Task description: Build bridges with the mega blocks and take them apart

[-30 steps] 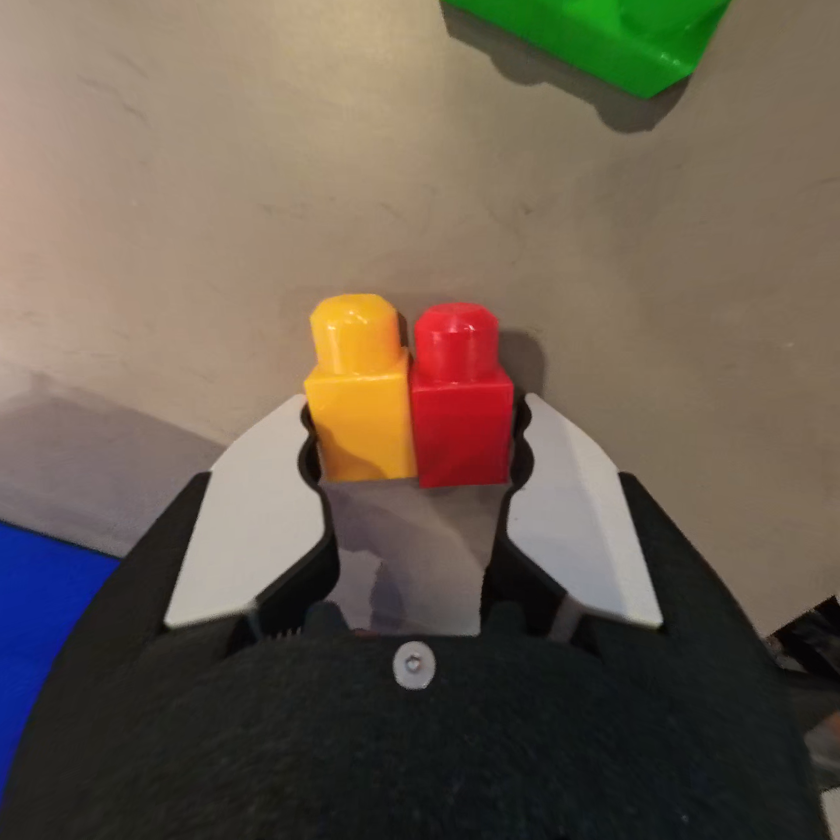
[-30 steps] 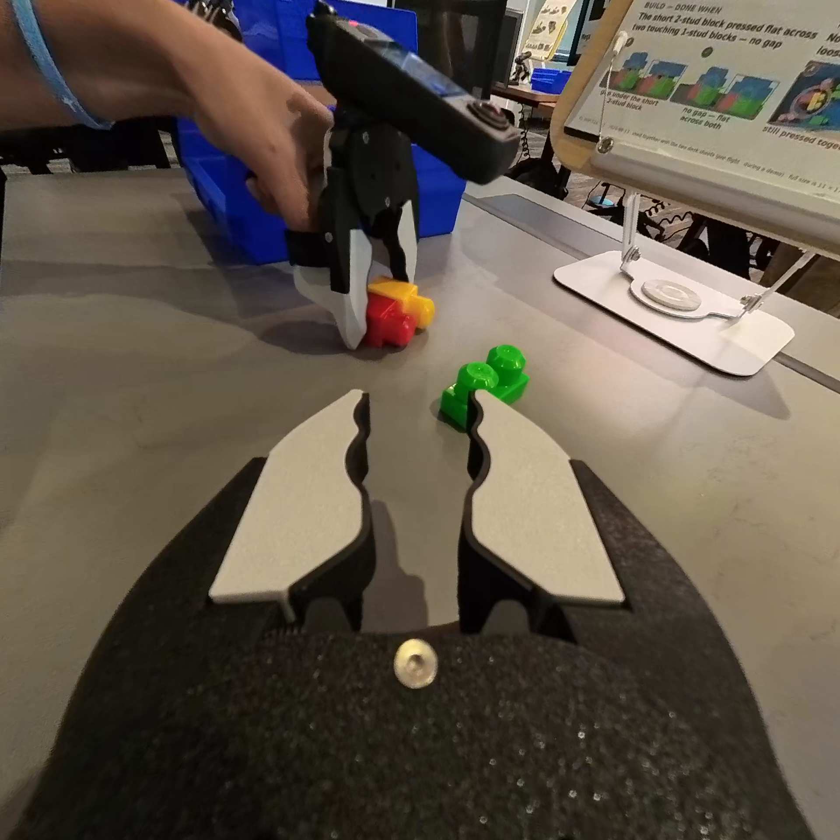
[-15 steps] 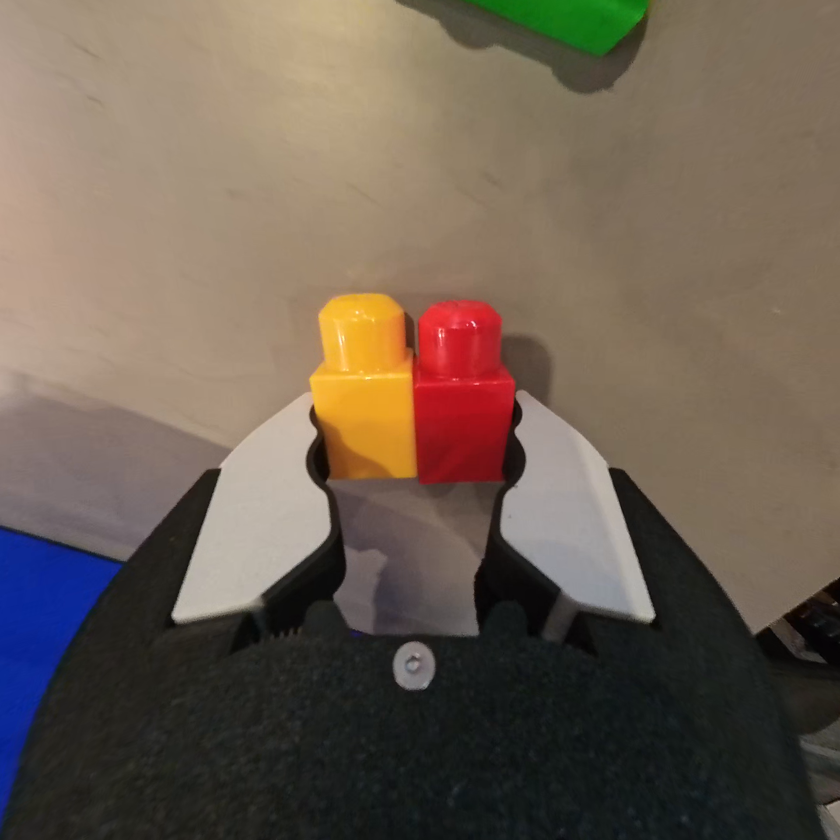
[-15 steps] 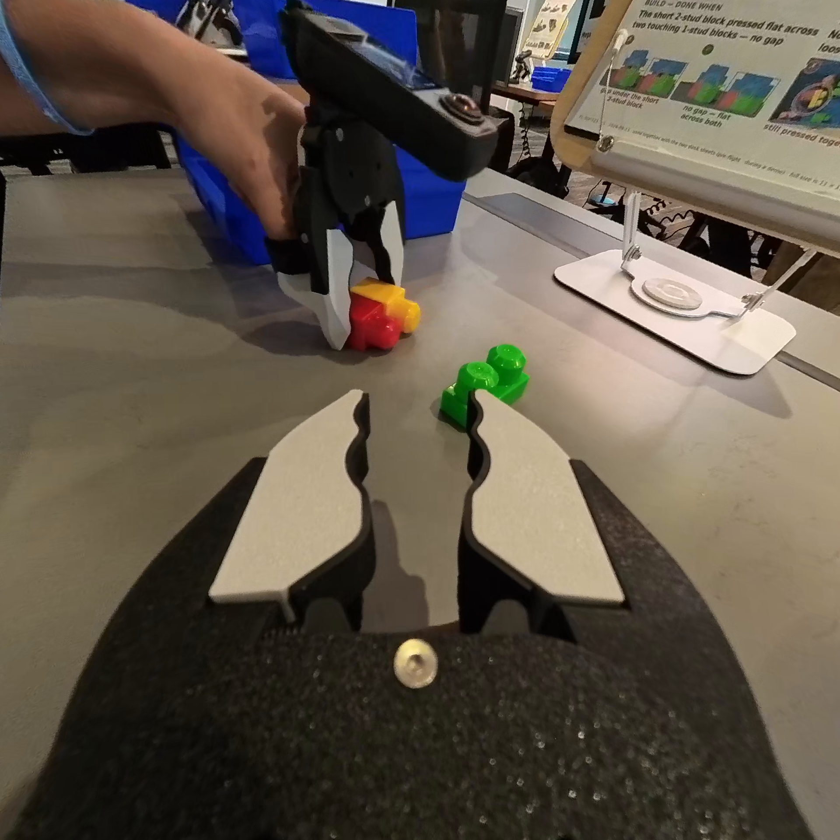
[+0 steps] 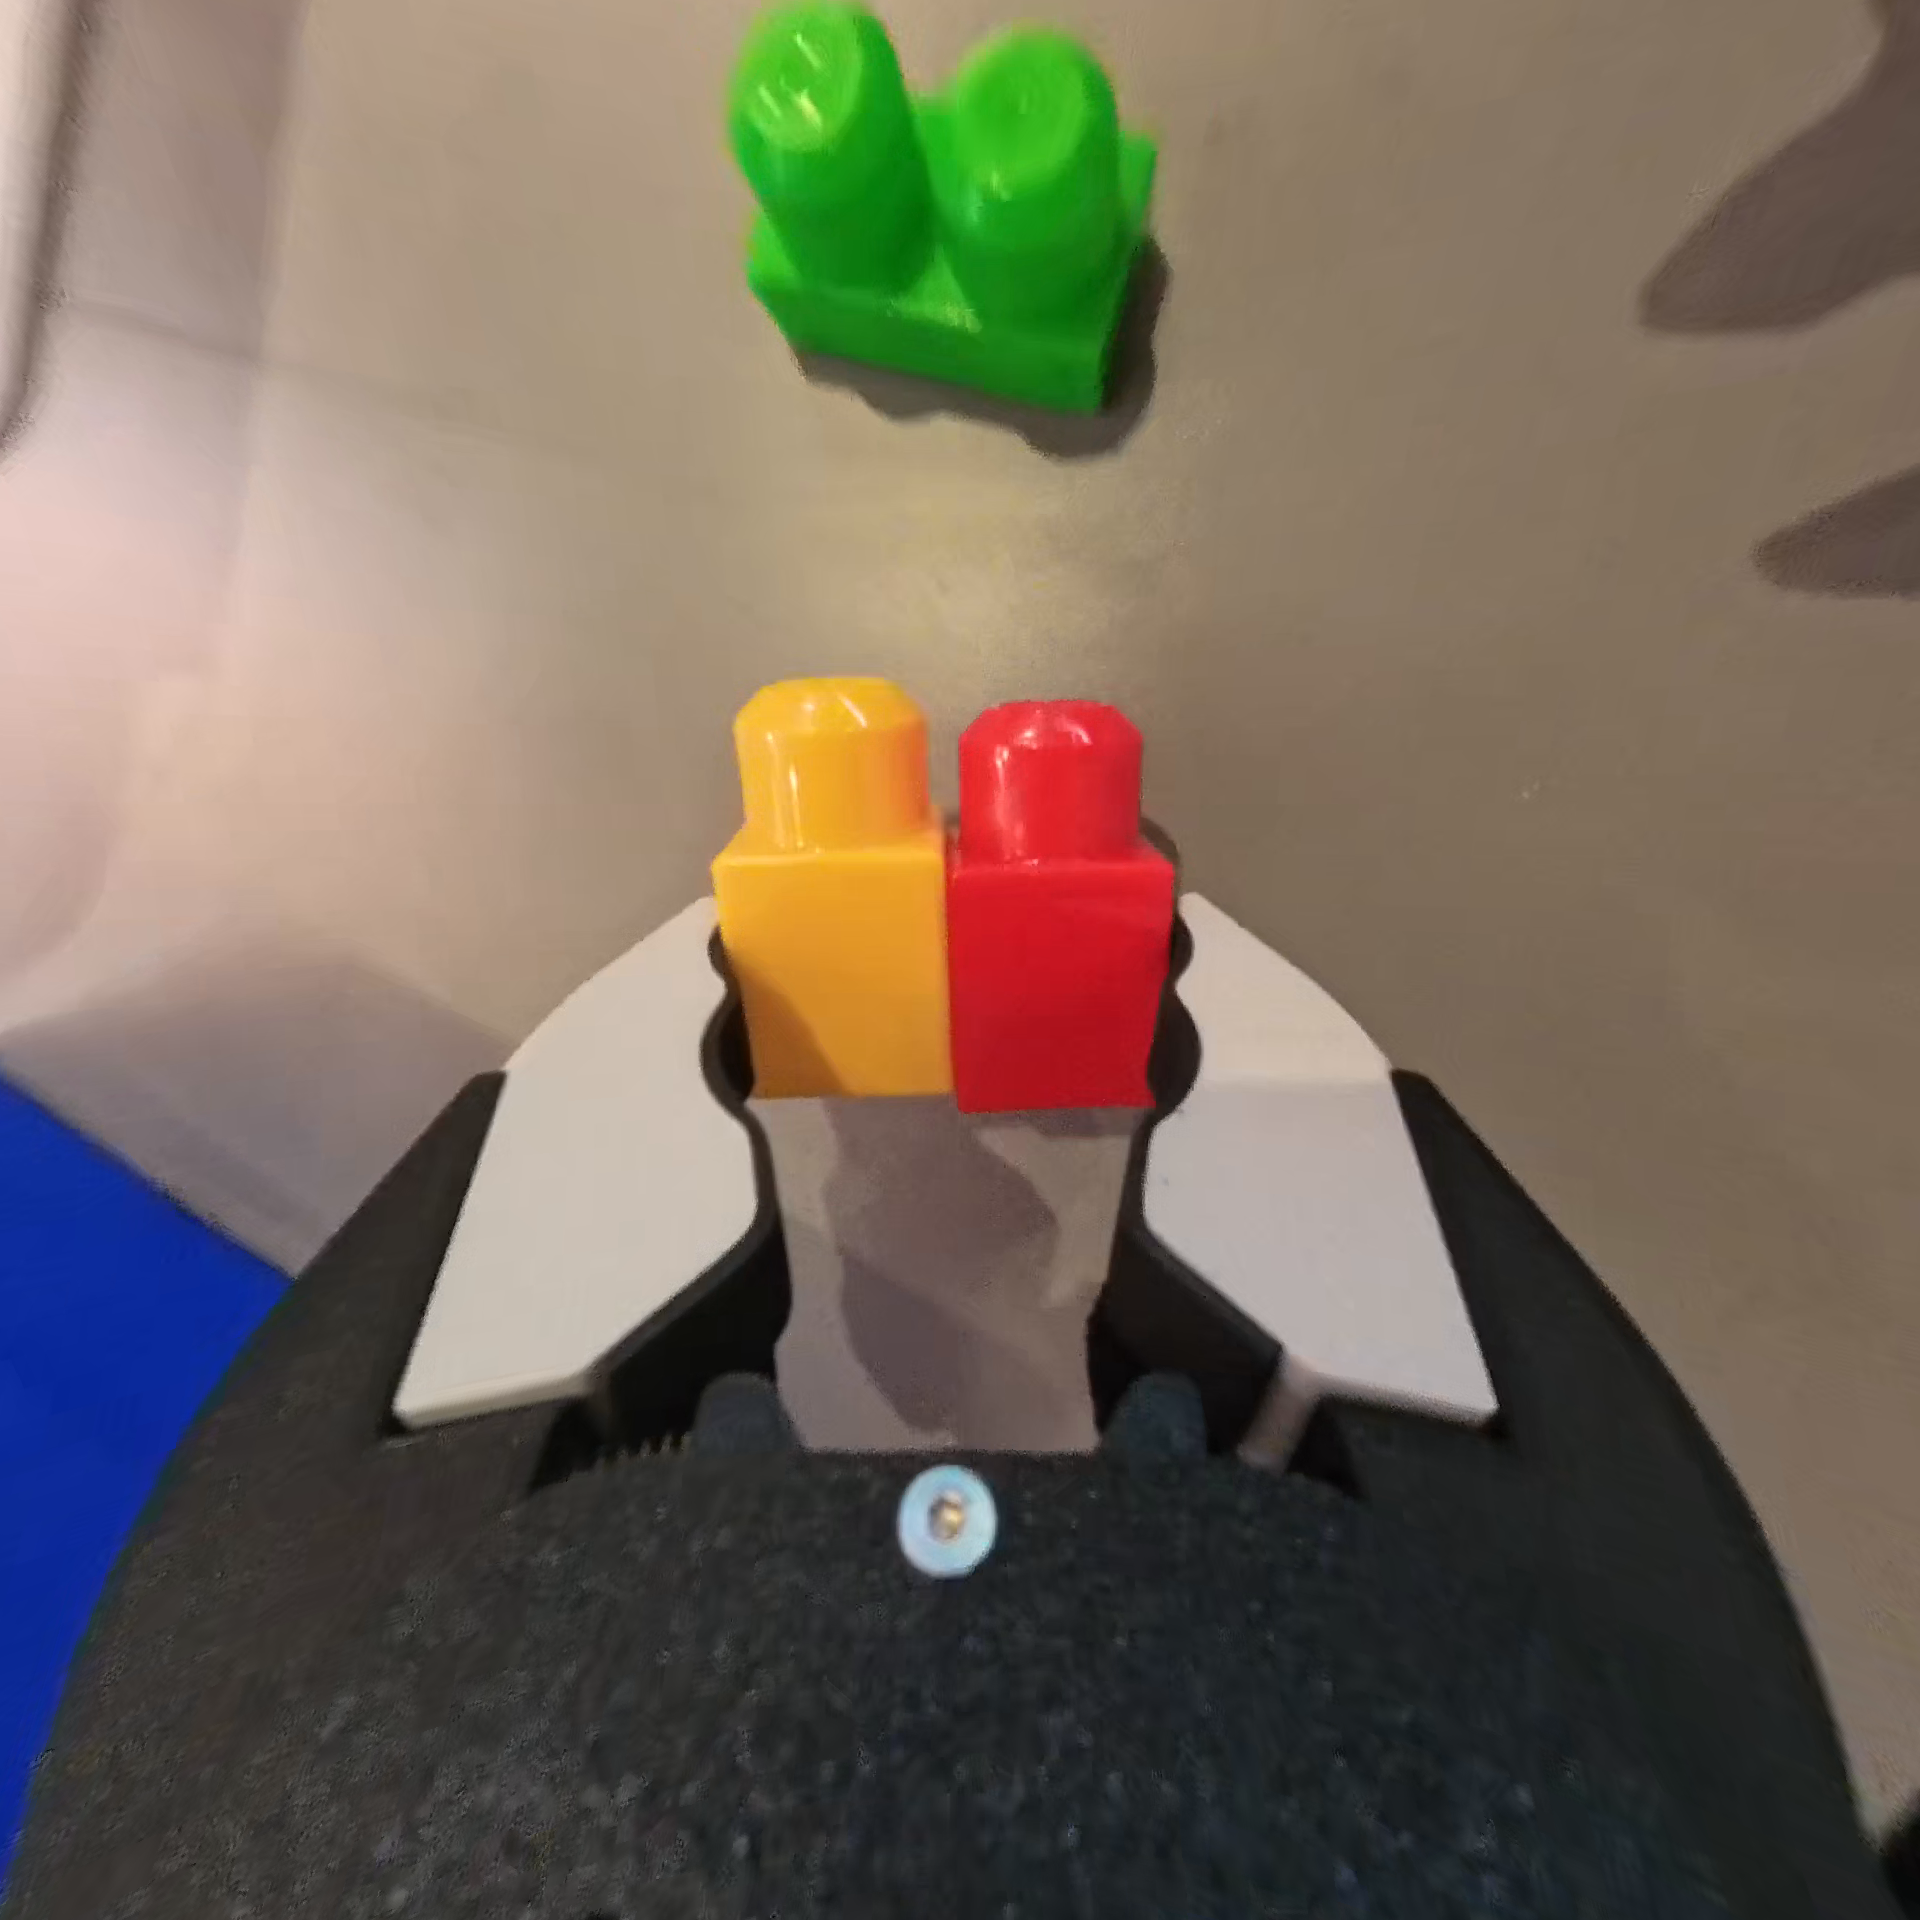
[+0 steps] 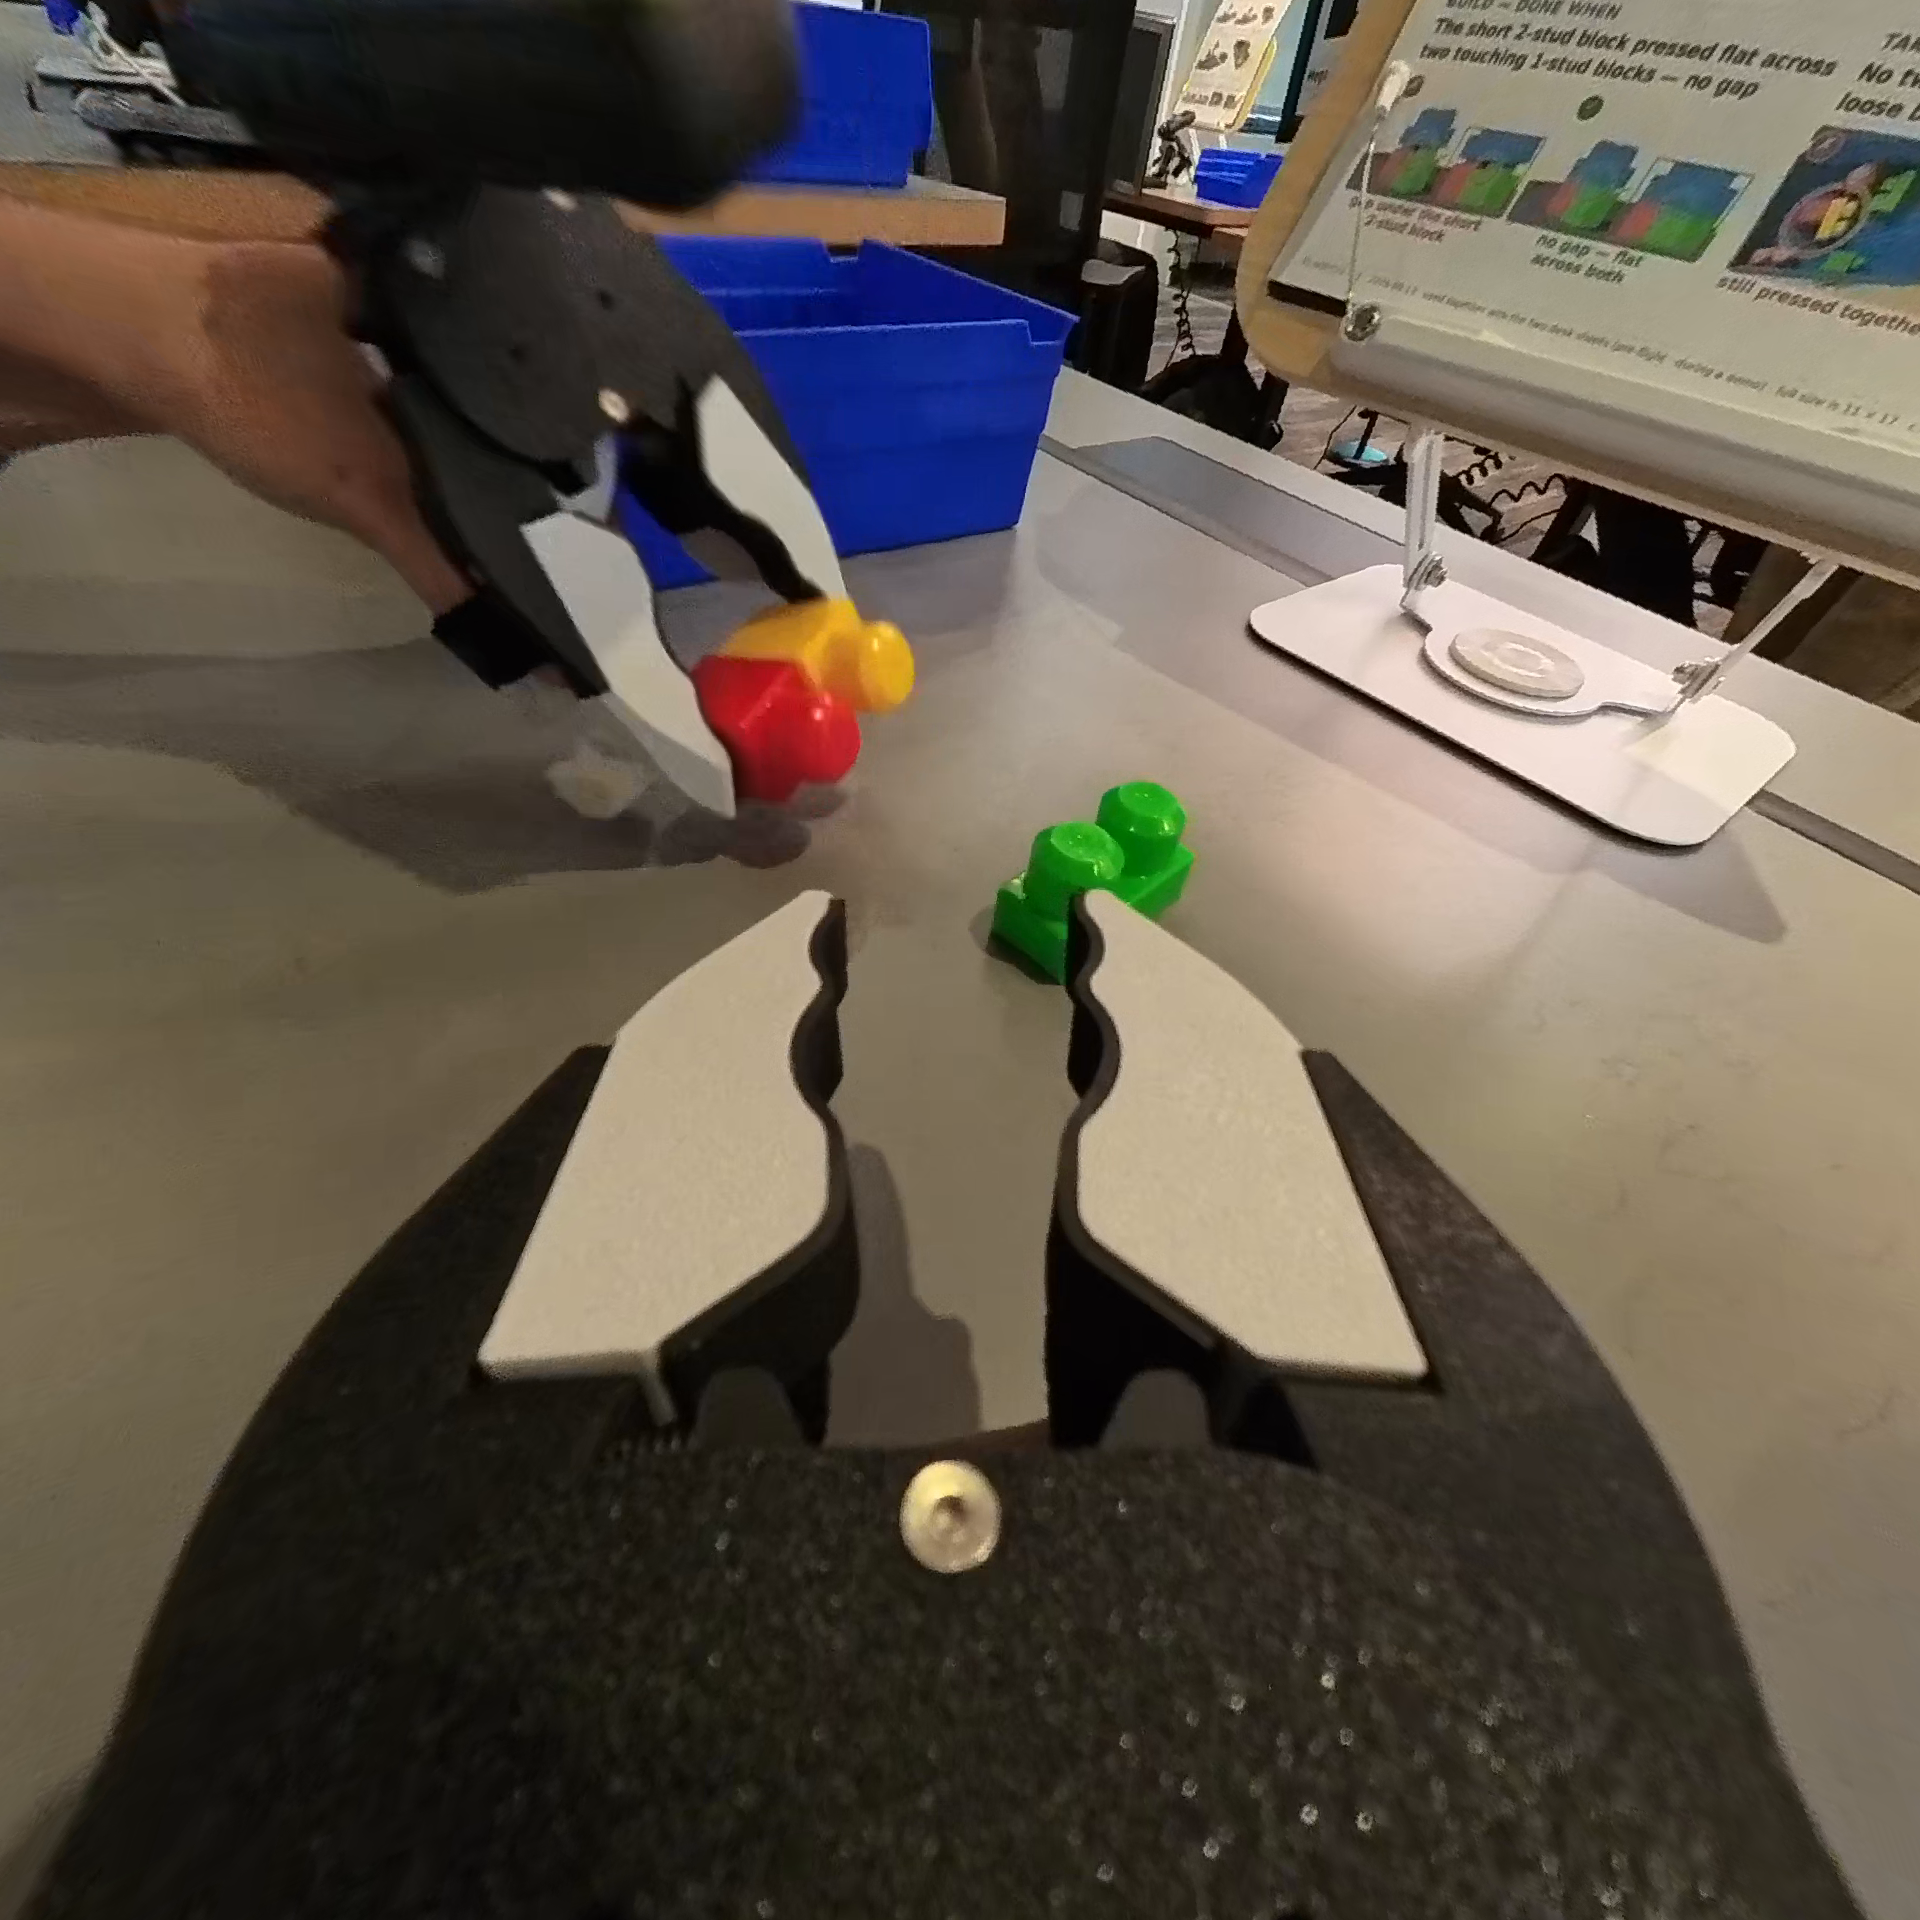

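Left fingers clamp the yellow and red blocks as a pair; right fingers empty.

We have the yellow block (image 5: 836,935) and red block (image 5: 1049,961) squeezed side by side between the left gripper (image 5: 945,997) fingers, studs pointing forward, off the tabletop (image 6: 1351,1039). Right gripper (image 6: 951,935) is part open, holding nothing; the green two-stud block (image 6: 1091,878) sits just past its right fingertip. Hard, light, slick plastic: we'd pinch its flat sides, not the studs.

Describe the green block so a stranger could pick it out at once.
Start at the grey table, in front of the blue bin. Just past the empty right tongs lies the green block, alone and flat. Unlike the yellow block and red block clamped in the left tongs, it has two studs.
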Action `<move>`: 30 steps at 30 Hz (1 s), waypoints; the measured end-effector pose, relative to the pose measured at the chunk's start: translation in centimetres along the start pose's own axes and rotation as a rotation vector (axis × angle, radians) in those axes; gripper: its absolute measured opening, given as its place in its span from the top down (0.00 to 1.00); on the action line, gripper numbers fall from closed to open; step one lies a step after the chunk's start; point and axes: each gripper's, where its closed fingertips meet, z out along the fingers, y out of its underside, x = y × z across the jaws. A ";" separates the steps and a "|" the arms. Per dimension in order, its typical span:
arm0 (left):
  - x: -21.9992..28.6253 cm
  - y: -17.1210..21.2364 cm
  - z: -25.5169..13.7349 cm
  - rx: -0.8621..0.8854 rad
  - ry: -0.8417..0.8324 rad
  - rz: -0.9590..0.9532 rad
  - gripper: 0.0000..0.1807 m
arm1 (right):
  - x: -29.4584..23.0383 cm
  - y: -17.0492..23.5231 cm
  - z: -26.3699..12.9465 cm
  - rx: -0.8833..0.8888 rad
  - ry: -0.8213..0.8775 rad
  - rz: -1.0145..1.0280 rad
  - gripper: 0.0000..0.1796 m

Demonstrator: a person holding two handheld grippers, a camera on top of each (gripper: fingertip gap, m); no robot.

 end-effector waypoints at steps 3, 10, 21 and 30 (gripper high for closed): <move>-1.0 -1.9 -2.8 0.199 -0.211 -0.025 0.59 | 0.3 0.2 0.1 -0.010 0.014 0.004 0.78; -0.3 -1.6 -4.5 0.417 -0.347 -0.155 0.59 | 2.5 1.8 1.1 -0.182 0.070 0.137 0.75; -1.5 0.6 -5.9 0.433 -0.468 -0.161 0.59 | 4.5 4.2 9.8 -0.794 0.178 0.272 0.66; -0.4 -0.1 -5.7 0.486 -0.392 -0.148 0.59 | 5.4 4.9 10.3 -0.940 0.222 0.207 0.80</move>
